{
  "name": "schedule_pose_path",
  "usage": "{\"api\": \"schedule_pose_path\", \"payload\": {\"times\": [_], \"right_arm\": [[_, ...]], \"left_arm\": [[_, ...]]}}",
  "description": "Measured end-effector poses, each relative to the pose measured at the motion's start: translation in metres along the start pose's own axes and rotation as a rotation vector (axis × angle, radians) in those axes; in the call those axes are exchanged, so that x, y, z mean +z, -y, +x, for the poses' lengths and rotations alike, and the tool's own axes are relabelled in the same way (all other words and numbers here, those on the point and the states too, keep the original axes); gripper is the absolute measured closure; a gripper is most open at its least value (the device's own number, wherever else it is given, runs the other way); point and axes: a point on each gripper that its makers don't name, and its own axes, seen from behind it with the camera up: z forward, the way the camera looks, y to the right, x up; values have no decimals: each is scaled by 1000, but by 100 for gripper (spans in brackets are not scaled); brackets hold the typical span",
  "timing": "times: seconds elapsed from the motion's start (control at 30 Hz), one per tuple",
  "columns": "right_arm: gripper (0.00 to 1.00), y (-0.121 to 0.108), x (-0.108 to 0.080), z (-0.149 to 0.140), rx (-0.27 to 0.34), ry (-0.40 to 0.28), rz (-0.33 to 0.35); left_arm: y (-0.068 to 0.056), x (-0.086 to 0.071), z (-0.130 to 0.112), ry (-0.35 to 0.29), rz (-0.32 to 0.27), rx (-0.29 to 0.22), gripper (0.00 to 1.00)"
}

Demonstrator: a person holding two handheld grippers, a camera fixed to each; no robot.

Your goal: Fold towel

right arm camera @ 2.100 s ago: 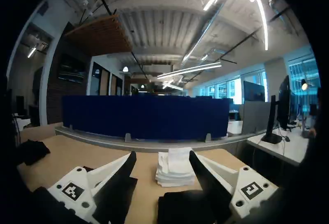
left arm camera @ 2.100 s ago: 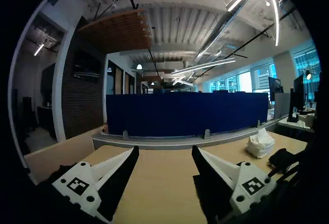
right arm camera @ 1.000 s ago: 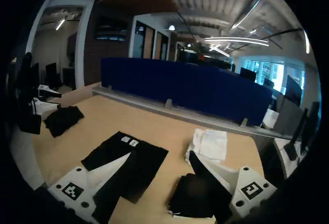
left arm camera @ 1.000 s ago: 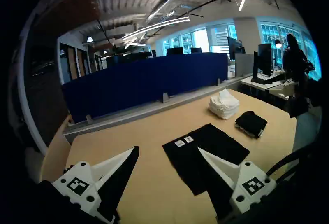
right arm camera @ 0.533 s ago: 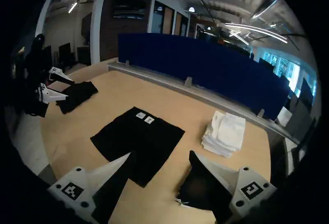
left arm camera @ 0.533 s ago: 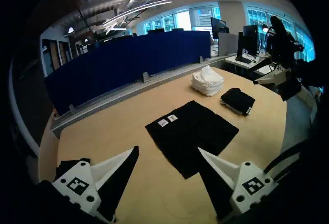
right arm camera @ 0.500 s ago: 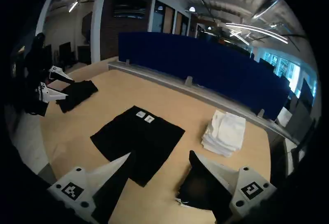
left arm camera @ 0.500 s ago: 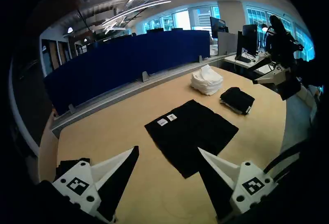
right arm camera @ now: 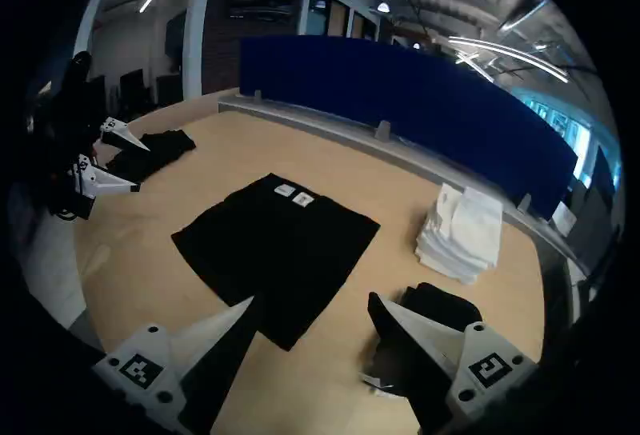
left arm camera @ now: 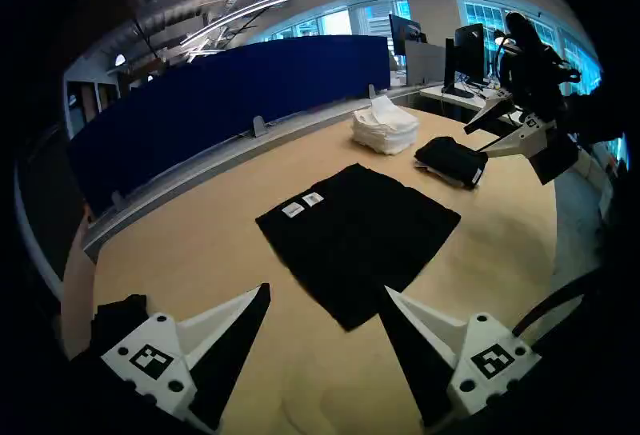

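Note:
A black towel [left arm camera: 360, 235] lies spread flat on the wooden desk [left arm camera: 200, 227], two small white labels at its far edge. In the left gripper view my left gripper [left arm camera: 324, 289] hovers open over the towel's near edge, nothing between its fingers. The right gripper [left arm camera: 476, 141] shows farther off at the right, open, held by a person in dark sleeves. In the right gripper view the black towel [right arm camera: 276, 251] lies ahead of my open right gripper [right arm camera: 310, 299]. The left gripper [right arm camera: 142, 169] stands open at the desk's left side.
A stack of white towels [left arm camera: 386, 127] [right arm camera: 464, 231] and a folded black towel [left arm camera: 450, 159] [right arm camera: 436, 307] sit at one end of the desk. A loose black cloth pile [right arm camera: 152, 151] [left arm camera: 116, 319] lies at the other end. A blue partition [left arm camera: 240, 83] runs along the far edge.
Both cameras have tilted down from the ceiling and partition to the desk. The spread black towel came into view and now sits nearer. Both grippers stayed open.

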Motion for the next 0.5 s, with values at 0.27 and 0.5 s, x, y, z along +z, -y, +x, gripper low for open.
{"api": "schedule_pose_path", "payload": {"times": [0.27, 0.5], "right_arm": [[0, 13, 24, -30, -12, 33, 22], [0, 19, 43, -55, -8, 64, 39]], "left_arm": [[-11, 26, -31, 33, -30, 0, 4], [-21, 49, -54, 77, -59, 17, 4]]}}
